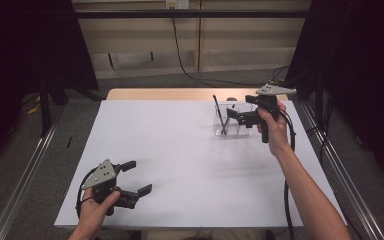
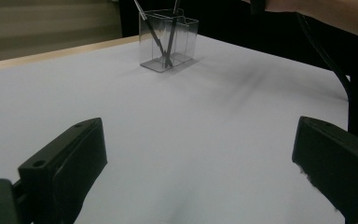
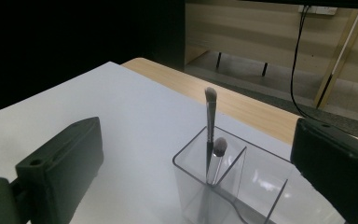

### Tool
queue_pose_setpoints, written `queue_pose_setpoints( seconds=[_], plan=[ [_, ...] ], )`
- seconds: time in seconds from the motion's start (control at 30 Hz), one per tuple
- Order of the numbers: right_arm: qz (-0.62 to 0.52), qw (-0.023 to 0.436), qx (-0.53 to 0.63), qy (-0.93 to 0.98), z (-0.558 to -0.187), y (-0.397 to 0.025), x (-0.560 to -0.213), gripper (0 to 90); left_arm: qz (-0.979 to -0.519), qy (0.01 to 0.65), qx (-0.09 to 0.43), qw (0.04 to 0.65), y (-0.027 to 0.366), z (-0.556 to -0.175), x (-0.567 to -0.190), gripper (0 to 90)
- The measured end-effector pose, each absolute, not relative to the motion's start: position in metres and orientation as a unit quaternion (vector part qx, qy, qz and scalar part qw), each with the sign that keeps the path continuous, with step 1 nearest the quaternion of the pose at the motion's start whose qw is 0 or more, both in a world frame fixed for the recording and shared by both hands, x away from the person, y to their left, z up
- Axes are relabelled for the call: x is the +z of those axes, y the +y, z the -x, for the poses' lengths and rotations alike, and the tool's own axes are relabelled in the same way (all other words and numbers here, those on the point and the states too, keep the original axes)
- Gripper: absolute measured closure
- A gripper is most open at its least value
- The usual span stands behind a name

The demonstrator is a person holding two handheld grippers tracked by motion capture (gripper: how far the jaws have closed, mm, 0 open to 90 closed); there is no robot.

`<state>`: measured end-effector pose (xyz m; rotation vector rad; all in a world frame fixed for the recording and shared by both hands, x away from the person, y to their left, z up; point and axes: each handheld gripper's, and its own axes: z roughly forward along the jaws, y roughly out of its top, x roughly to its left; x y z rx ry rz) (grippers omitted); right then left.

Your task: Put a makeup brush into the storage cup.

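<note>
The right claw [image 1: 236, 116] is being held released, jaws spread wide w/ nothing between them, poised just above and beside the clear organizer [image 3: 223, 186], probably so the brushes inside can be reached from above. Two makeup brushes are being kept in one compartment: the taller brush [image 3: 209, 126] is standing nearly upright, long axis approx. vertical, bristle end pointing up, handle down in the box; the shorter brush [image 3: 218, 156] is leaning beside it, head also up. In the high view a dark brush [image 1: 218, 114] is seen tilting out of the organizer's left end. The organizer is being kept at the far right of the white desk [image 1: 180, 160]. The left claw [image 1: 136, 177] is being held released too, resting low near the desk's front left corner, well apart from the organizer, likely parked as not needed.
</note>
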<state>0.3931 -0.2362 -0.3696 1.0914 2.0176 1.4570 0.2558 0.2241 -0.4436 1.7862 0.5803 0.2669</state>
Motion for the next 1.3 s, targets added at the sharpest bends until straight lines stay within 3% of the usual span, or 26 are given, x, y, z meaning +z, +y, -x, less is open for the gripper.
queue_pose_setpoints(
  seconds=[1.3],
  plan=[
    [-0.407, 0.232, 0.548, 0.693, -0.342, -0.261, -0.379, 1.6, -0.759, 0.252, 0.122, 0.588, 0.227, -0.257, -0.441, 2.9]
  ],
)
